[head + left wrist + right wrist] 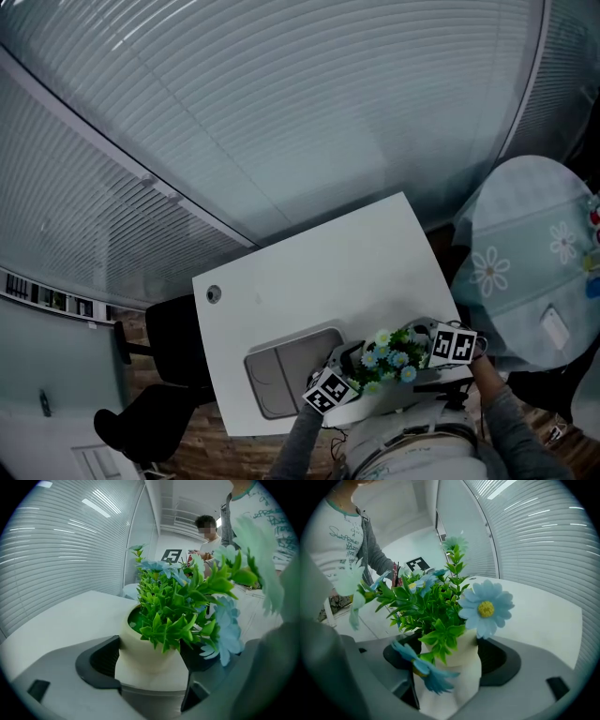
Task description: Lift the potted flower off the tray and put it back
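Cream pot of the potted flower [145, 660], pinched from two sides. The left gripper [152, 665] and right gripper [450, 660] are each clenched on its body, dark pads flat to the wall, likely so the smooth, top-heavy thing can't tip. Foliage spills over both. In the head view it sits off the grey tray [281, 375], at the tray's 3 o'clock, near the white table [319, 272] edge. Whether it clears the surface, cannot tell. Return to tray looks pending.

Cream pot [145, 656]; green leaves [171, 606]; pale blue flowers [486, 608], yellow centres. Grey tray [281, 375]. White table [319, 262]. My marker cubes [329, 391]: black-white squares.
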The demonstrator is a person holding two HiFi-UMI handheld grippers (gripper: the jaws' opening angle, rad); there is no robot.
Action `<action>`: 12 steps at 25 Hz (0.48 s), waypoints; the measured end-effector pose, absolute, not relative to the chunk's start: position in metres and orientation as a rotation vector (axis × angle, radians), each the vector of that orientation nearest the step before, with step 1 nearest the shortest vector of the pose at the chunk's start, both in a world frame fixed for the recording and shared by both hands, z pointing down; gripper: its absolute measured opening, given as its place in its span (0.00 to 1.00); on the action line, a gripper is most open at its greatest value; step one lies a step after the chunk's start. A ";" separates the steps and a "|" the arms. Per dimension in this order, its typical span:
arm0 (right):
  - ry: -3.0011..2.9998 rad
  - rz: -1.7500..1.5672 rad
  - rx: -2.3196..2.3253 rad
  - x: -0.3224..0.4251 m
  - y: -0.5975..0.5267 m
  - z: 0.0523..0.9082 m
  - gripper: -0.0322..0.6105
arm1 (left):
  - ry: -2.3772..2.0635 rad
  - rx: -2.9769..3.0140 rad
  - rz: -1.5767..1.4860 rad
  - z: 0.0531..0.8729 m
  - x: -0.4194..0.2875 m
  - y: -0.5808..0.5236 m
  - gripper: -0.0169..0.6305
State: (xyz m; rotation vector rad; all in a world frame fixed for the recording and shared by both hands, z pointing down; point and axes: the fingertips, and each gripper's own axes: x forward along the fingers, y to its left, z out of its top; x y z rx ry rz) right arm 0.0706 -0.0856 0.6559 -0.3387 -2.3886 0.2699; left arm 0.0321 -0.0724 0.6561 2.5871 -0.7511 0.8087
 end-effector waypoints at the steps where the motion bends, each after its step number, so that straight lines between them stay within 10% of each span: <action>1: -2.381 0.262 -0.342 0.071 -0.085 0.654 0.61 | -0.759 2.589 0.812 0.655 0.033 -0.072 0.65; 12: -2.364 0.215 -0.380 0.071 -0.081 0.635 0.61 | -0.806 2.569 0.825 0.634 0.032 -0.064 0.65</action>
